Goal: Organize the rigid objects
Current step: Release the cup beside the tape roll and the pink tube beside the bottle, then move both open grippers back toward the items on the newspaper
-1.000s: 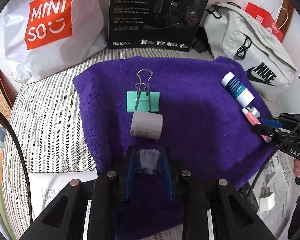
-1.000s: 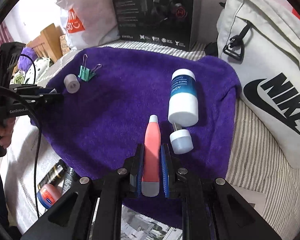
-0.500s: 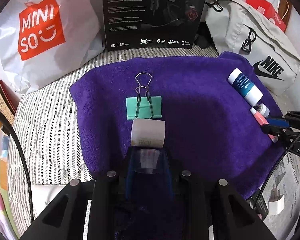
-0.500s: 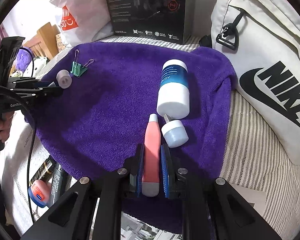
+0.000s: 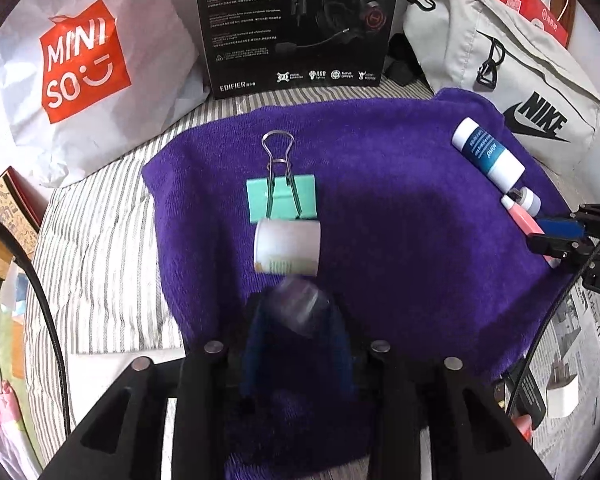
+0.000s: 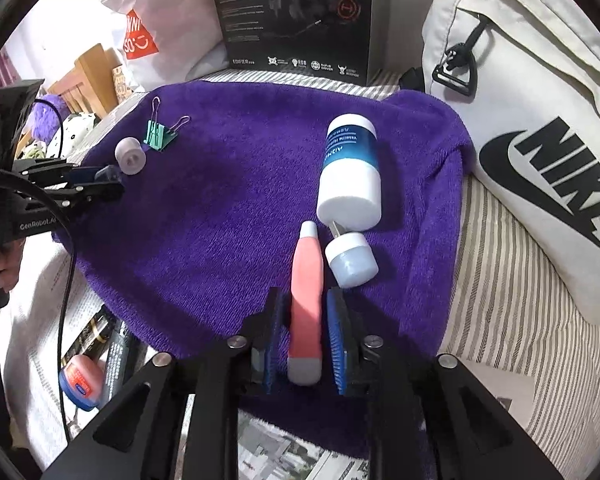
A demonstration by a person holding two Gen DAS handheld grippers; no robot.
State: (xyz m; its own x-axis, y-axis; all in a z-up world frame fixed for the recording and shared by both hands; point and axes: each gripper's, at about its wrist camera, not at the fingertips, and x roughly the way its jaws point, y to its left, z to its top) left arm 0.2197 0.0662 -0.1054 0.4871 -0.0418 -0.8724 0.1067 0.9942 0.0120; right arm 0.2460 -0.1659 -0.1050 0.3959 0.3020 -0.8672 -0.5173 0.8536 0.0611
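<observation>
Left wrist: left gripper (image 5: 298, 344) jaws just been opening; small clear cap (image 5: 300, 306), blurred, sits btwn the blue pads at their tips, can't tell if pads touch it; white roll (image 5: 287, 246) just ahead on purple towel (image 5: 400, 240), touching green binder clip (image 5: 281, 196) beyond it.

Right wrist: right gripper (image 6: 305, 340) jaws just been opening, now apart w/ gaps both sides of pink tube (image 6: 306, 300) lying btwn pads on towel; white-blue bottle (image 6: 350, 172) and its small cap (image 6: 352, 260) just right of tube tip.

Striped bed (image 5: 96, 248), purple towel (image 5: 400, 240), grey bag (image 5: 500, 80), black box (image 5: 296, 24)
</observation>
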